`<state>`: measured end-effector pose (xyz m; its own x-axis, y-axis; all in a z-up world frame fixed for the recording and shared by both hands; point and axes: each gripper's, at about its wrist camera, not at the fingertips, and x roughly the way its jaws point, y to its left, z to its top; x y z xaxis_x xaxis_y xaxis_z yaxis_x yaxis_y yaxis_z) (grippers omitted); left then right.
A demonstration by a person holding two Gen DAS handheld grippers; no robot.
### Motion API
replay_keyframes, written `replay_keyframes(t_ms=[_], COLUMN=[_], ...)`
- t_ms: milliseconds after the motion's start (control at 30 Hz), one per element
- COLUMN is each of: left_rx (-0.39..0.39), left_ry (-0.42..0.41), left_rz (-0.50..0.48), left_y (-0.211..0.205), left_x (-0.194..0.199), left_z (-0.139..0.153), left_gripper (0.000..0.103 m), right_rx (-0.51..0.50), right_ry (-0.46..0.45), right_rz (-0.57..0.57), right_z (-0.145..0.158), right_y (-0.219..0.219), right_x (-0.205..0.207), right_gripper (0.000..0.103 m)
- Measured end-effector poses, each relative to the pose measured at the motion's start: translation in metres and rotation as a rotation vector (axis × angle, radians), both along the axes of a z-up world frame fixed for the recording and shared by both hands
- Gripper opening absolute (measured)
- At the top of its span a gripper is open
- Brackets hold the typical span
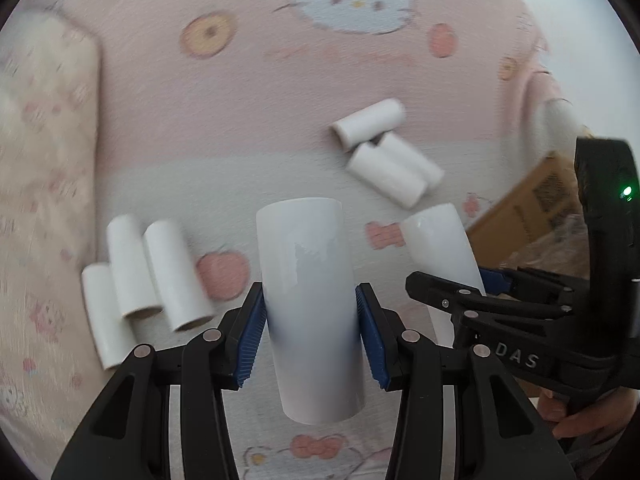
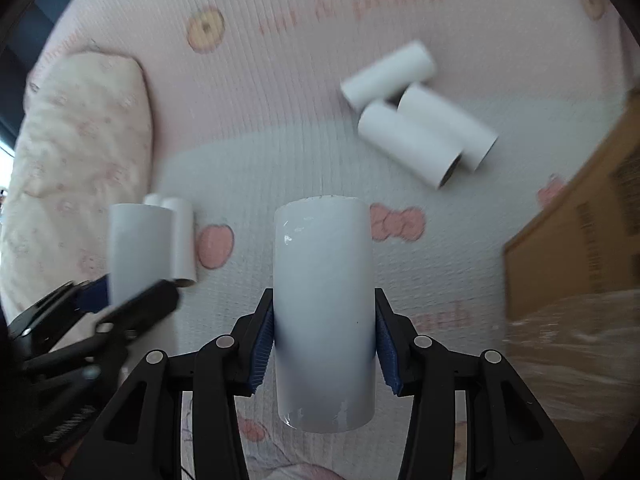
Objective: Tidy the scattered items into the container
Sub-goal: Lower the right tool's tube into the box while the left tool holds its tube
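One pink cartoon-print bed sheet [image 1: 168,120] carries everything; one cardboard box [image 2: 580,232] sits at far right. Eight white rolls: three lie at left [image 1: 132,264], three far right [image 1: 384,156], and each tongs, left [image 1: 312,334] and right [image 2: 324,344], clamps one upright roll [image 1: 308,280] [image 2: 324,280].

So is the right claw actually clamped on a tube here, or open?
Clamped. The right claw has both blue pads pressed against the sides of a white tube, held clear of the bedding.

3 rolls [image 2: 420,120] ahead, box [image 2: 572,232] right
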<state>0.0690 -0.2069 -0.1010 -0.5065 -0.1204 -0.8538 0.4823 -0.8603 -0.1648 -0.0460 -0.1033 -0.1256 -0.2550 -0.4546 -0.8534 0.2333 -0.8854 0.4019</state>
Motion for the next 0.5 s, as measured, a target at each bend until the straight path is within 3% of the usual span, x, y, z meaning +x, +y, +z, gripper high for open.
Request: replay_keyframes(t_ms=[333,500], left_rx=[-0.074,-0.092], left_ry=[0.102,0.115], left_rz=[-0.120,-0.111], left_y=[0.039,0.041], left_x=[-0.027,-0.025], left_z=[0.046,0.068], left_gripper=[0.049,0.049], right_rx=[-0.040,-0.161], right_ry=[0.094,0.095], right_rz=[-0.114,-0.128], right_z=[0.044,0.064], right_y=[0.046,0.061], right_x=[0.011,0.015], right_gripper=[0.043,0.043])
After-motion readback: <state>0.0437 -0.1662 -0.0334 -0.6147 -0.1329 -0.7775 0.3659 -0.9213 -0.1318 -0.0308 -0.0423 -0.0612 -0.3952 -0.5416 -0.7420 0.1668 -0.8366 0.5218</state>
